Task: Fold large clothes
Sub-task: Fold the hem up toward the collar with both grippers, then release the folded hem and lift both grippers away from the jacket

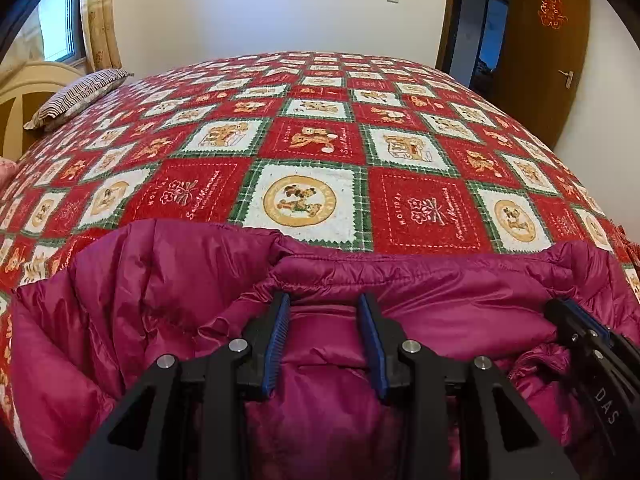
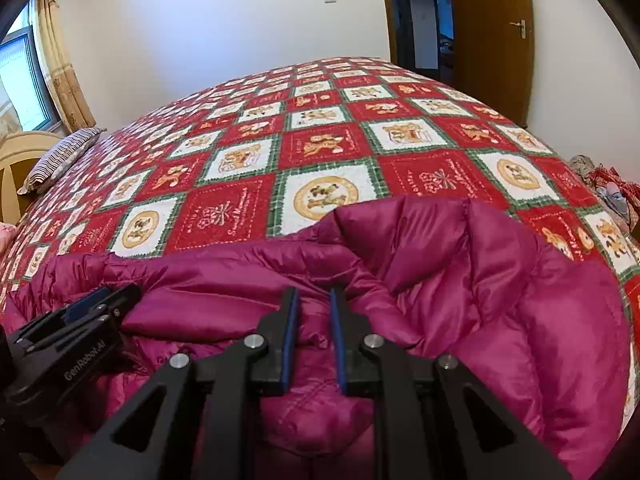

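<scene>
A magenta puffer jacket (image 1: 132,300) lies bunched at the near edge of the bed; it also shows in the right wrist view (image 2: 500,300). My left gripper (image 1: 325,300) is open, with jacket fabric between its blue pads at the folded hem. My right gripper (image 2: 314,294) has a narrow gap between its pads, with jacket fabric lying in it; it looks partly open. The right gripper shows at the right edge of the left wrist view (image 1: 580,320). The left gripper shows at the left of the right wrist view (image 2: 92,304).
The bed carries a red, white and green patchwork blanket (image 1: 320,152) (image 2: 320,148). A striped pillow (image 1: 76,96) lies by the headboard at far left. A brown door (image 2: 492,32) stands open at the back right. Crumpled items (image 2: 608,188) lie at the bed's right edge.
</scene>
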{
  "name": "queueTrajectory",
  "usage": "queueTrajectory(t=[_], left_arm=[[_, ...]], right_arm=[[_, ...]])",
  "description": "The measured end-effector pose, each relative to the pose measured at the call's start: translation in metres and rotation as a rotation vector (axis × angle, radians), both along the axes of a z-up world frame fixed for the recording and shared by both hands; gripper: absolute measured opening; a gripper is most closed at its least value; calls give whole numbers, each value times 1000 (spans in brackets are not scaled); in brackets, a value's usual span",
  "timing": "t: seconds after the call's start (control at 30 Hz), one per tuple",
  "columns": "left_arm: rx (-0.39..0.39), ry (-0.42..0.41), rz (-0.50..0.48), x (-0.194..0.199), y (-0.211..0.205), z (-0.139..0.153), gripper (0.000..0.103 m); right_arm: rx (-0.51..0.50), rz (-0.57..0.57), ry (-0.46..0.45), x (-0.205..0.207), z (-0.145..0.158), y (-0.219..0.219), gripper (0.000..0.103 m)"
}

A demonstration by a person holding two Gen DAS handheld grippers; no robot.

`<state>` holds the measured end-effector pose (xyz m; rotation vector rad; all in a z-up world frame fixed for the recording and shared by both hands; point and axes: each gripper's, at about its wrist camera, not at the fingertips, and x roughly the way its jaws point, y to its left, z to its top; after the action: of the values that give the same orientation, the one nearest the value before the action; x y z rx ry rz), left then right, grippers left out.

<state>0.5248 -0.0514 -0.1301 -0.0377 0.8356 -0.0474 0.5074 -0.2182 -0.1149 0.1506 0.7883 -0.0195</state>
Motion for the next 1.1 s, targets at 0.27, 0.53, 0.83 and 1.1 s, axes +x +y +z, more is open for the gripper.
queueTrajectory(t=[0.27, 0.53, 0.83, 1.1], left_arm=[[-32, -13, -2, 2, 4, 0, 37], [-9, -16, 1, 2, 1, 1, 37], [11, -21, 5, 2, -1, 1, 37], [26, -23, 10, 2, -2, 1, 37]], right_arm=[[-54, -131, -68, -16, 13, -8, 18], [-200, -113, 56, 6, -1, 9, 19], [-139, -113, 26, 1, -1, 1, 19], [-133, -115, 17, 0, 0, 1, 19]])
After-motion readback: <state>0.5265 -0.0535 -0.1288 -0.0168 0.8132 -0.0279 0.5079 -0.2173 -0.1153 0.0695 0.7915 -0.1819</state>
